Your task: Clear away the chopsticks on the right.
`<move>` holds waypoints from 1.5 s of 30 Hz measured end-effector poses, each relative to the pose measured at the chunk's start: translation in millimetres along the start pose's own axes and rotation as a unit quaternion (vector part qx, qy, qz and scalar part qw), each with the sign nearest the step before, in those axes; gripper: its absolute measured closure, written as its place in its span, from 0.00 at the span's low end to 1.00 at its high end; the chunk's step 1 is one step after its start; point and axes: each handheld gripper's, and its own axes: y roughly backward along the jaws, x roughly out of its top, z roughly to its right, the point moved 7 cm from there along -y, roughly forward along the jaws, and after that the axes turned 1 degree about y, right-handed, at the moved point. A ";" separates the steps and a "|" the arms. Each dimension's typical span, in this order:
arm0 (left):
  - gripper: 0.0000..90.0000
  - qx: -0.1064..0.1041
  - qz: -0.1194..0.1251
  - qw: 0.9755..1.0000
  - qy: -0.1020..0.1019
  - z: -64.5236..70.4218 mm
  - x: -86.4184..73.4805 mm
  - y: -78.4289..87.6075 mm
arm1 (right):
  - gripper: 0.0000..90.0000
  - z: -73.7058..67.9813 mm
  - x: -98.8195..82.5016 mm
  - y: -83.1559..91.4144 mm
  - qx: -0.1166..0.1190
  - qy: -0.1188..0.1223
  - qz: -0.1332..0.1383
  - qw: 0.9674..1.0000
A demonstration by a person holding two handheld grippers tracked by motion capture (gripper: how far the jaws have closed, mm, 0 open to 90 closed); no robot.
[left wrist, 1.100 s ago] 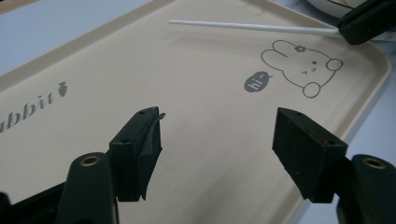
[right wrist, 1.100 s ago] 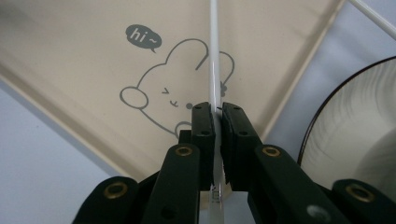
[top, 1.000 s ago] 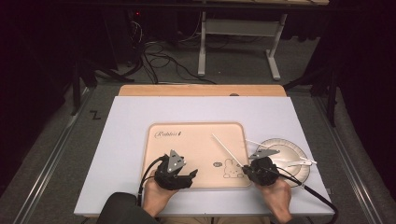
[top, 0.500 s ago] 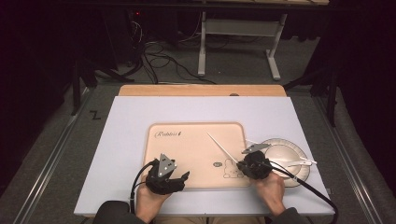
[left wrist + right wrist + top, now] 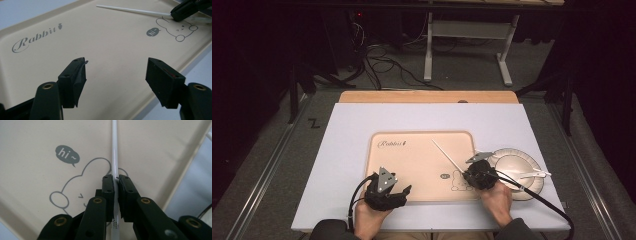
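Now clamped in the right hand-held gripper [image 5: 115, 182]: a white chopstick [image 5: 114, 150], slanting over the beige tray [image 5: 412, 165] above its rabbit drawing [image 5: 75, 187]. Left hand-held gripper [image 5: 116, 75] spread wide and holding nothing, low over the tray's near edge. Beside the tray on the worktop [image 5: 347, 135], a plate [image 5: 532, 187].

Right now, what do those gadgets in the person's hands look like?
Each hand carries a black device: the left gripper and right gripper. Both wear a grey three-cornered plate on top and trail a black cable. The fingers are blocky black pads on arms with brass-coloured rivets. The sleeves are dark.
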 end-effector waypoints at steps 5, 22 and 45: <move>0.37 -0.002 0.001 1.000 0.001 1.3 -0.6 -0.4 | 0.87 1.7 -1.1 0.6 -0.019 0.007 0.005 1.000; 0.37 -0.003 -0.004 1.000 -0.002 2.3 -2.4 -1.7 | 0.86 7.9 -3.8 2.1 -0.059 0.008 0.005 0.998; 0.37 -0.003 -0.003 1.000 -0.002 3.2 -4.1 -3.3 | 0.76 0.6 -4.1 21.7 -0.047 0.031 0.032 0.998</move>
